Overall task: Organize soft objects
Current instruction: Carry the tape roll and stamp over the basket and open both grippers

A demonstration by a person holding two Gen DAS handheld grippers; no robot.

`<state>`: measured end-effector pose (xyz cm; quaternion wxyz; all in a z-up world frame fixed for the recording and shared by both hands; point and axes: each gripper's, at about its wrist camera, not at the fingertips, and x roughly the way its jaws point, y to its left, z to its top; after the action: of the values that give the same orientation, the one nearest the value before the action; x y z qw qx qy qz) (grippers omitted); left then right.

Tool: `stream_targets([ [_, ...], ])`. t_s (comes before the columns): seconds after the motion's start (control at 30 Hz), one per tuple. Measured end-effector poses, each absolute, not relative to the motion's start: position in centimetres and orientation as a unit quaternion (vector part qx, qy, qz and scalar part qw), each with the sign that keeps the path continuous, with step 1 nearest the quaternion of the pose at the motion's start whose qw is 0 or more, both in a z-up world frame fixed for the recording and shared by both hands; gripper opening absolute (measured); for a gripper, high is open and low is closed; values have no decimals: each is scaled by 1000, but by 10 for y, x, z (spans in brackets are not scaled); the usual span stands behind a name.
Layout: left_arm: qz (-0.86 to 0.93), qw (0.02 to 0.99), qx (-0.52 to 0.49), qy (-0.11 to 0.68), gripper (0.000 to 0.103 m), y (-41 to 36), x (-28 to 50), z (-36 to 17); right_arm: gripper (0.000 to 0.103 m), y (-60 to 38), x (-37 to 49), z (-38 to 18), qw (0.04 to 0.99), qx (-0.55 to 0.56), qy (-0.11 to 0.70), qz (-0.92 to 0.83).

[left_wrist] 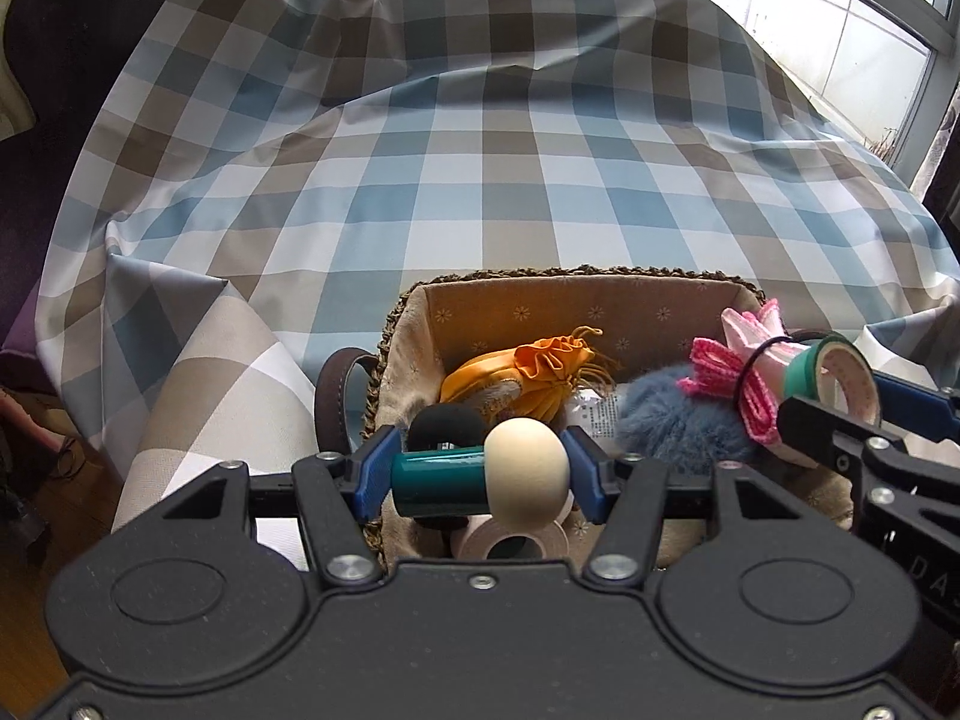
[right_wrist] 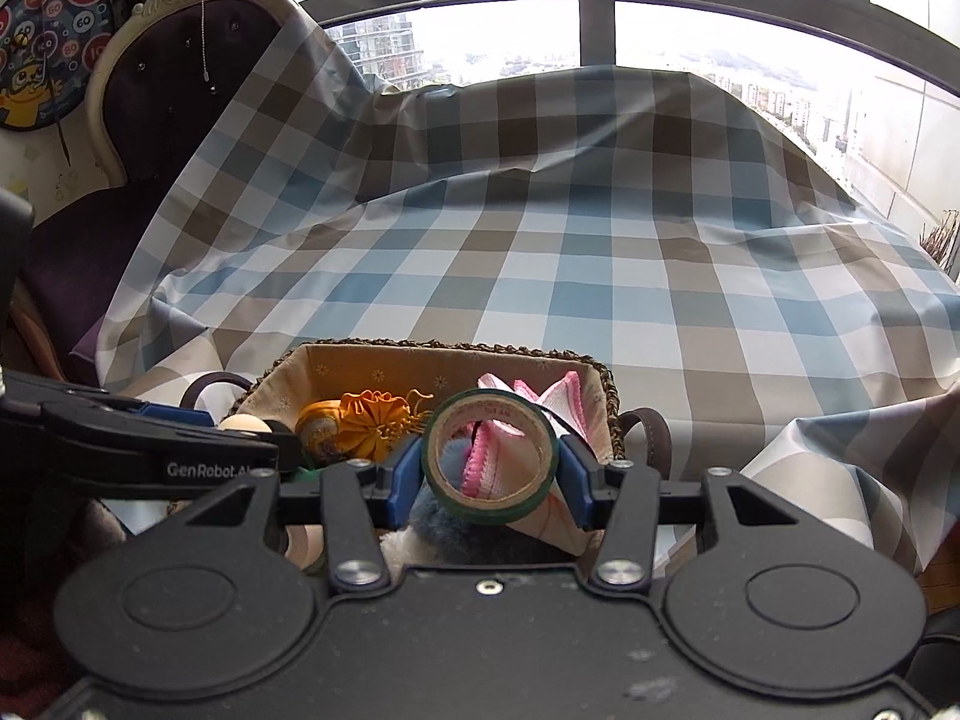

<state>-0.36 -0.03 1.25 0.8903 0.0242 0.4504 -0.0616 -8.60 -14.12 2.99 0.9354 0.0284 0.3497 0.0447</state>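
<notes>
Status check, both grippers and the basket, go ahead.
Left gripper shut on a cream ball and green cylinder. Right gripper shut on a green tape roll. Both over the woven basket, already crowded: orange pouch, blue pompom. Nothing blocking.

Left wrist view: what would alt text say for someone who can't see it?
A handheld left gripper grips a teal cylinder with a cream ball end above a lined woven basket holding an orange drawstring pouch and blue fluff. At right, the right gripper holds a green tape roll over a checked cloth.
</notes>
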Motion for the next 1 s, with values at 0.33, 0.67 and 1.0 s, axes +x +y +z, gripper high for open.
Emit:
stream_targets([
  [0.33,-66,888,28,455,56,-4,-3,8,48,-146,-85,32,937,40,342,50],
  [0.67,-67,891,36,448,56,-7,-5,10,48,-148,-87,34,940,45,334,63],
  [1.0,-68,892,37,445,67,-7,-5,10,56,-145,-86,33,939,36,336,67],
])
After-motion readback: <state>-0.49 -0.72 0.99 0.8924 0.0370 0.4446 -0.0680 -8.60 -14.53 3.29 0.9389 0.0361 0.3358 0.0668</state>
